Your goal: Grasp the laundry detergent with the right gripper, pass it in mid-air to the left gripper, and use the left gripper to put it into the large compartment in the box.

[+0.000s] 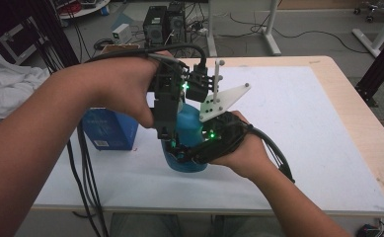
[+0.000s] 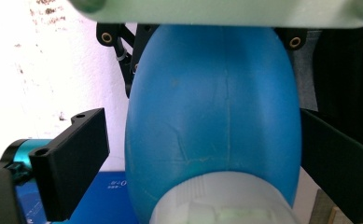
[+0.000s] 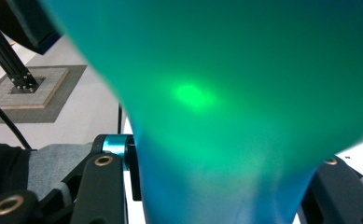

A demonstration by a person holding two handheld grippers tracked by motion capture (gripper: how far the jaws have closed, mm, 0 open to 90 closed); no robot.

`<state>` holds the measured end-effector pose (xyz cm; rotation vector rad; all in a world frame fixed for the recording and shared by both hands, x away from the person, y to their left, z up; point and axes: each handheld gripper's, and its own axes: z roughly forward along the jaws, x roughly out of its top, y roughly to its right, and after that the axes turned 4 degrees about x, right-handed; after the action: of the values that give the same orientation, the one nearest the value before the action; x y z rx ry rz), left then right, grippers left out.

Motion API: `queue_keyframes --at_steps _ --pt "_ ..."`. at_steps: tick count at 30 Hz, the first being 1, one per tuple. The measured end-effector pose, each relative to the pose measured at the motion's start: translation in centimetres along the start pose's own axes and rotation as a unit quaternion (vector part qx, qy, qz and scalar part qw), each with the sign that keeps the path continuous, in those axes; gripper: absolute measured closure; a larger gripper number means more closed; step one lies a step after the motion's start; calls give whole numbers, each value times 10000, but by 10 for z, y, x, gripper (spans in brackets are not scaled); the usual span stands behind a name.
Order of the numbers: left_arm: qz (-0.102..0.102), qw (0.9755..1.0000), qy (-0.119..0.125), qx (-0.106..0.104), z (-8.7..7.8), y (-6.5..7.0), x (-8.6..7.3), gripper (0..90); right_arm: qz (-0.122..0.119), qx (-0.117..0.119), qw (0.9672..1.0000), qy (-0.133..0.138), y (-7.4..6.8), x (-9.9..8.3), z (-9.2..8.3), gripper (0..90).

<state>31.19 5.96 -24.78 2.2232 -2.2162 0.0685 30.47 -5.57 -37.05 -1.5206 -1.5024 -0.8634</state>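
Note:
A blue plastic bottle (image 1: 188,126) stands on the white table mat (image 1: 298,133), between both hands. My right gripper (image 1: 192,154) comes in low from the right and is shut on the bottle's lower body; in the right gripper view the bottle (image 3: 216,93) narrows where the two black jaws of my right gripper (image 3: 221,196) squeeze it. My left gripper (image 1: 169,140) points down over the bottle from the left. In the left gripper view the bottle (image 2: 212,116) and its pale cap (image 2: 216,205) sit between the jaws of my left gripper (image 2: 205,140); a gap shows at one jaw, so it is open.
A dark blue carton (image 1: 109,129) stands just left of the bottle, close behind my left forearm, and shows as the carton (image 2: 107,200) in the left gripper view. A pale three-cornered plate (image 1: 223,101) sticks up over the hands. Black cables (image 1: 86,163) hang off the table's left edge.

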Motion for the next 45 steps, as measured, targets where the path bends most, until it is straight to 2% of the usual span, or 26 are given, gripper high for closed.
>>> queue_keyframes --at_steps 1,2,10,16,28,30,41,45 --pt "13 10000 -1 -58 0 0 0 115 7 3 10000 -2 0 0 0 471" --pt "23 10000 11 -58 0 0 0 129 8 2 10000 10 0 0 1 471" --pt "30 10000 38 12 2 0 1 132 -20 12 10000 -2 0 0 3 471" --pt "16 10000 48 11 1 0 2 199 -22 -5 10000 36 0 0 2 472" --pt "-57 9999 52 67 2 0 2 216 -32 17 10000 43 1 -1 3 472" --pt "-16 10000 80 11 0 0 2 304 -17 16 10000 47 2 -1 3 472" --pt "-18 9999 101 53 2 0 3 305 -22 -5 10000 28 2 -1 1 472" --pt "-40 9999 95 48 3 0 3 331 -20 10 10000 37 2 -1 3 472"
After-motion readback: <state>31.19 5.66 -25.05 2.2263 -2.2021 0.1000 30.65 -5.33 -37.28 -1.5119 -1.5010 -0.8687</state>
